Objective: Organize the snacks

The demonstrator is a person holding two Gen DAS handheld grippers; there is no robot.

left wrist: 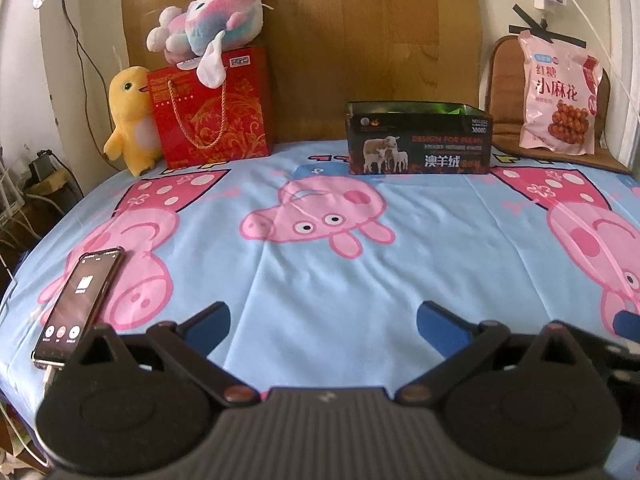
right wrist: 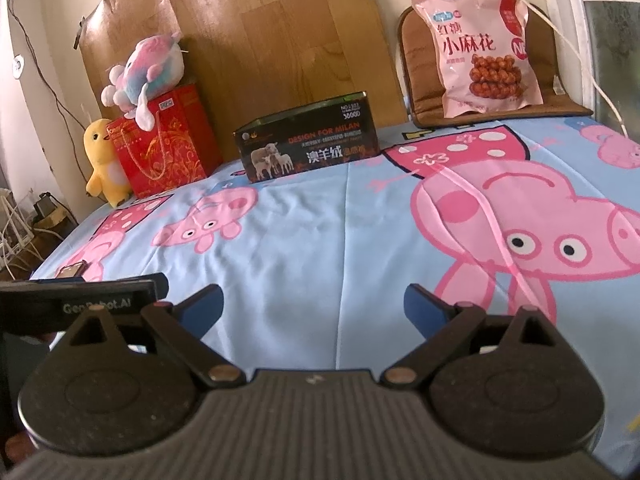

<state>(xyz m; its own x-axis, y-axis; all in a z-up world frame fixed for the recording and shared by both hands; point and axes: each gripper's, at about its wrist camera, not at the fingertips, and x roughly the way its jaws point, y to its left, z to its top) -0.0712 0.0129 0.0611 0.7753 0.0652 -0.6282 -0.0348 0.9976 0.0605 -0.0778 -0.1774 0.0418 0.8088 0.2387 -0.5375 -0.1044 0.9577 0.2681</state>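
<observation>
Left wrist view: the left gripper (left wrist: pixel 323 320) hung low over the near part of the sheet (left wrist: pixel 320 264), levelled and aimed straight at the far edge. Its blue fingers (left wrist: pixel 212 326) were spread wide, released, with nothing between them. Dead ahead at the far edge stood the open box (left wrist: pixel 418 140), upright on the sheet. To its right the pink snack bag (left wrist: pixel 558 92) leaned upright on a brown cushion (left wrist: pixel 506 80) at the far right corner, well apart from the gripper. At the far left corner a red bag (left wrist: pixel 212 108) carried a pastel plush (left wrist: pixel 208 20) on top, and a yellow plush (left wrist: pixel 130 120) stood touching the red bag's left side. A phone (left wrist: pixel 78 304) lay near the left edge, just beside the gripper's left finger.

Right wrist view: the right gripper (right wrist: pixel 314 306) also sat low over the near sheet (right wrist: pixel 340 240), turned slightly rightward. Fingers (right wrist: pixel 424 306) parted wide, empty again. The left gripper's body showed close at its left. The box (right wrist: pixel 308 140) sat ahead and left, the snack bag (right wrist: pixel 484 48) ahead and right on the cushion (right wrist: pixel 416 64), both far off.
</observation>
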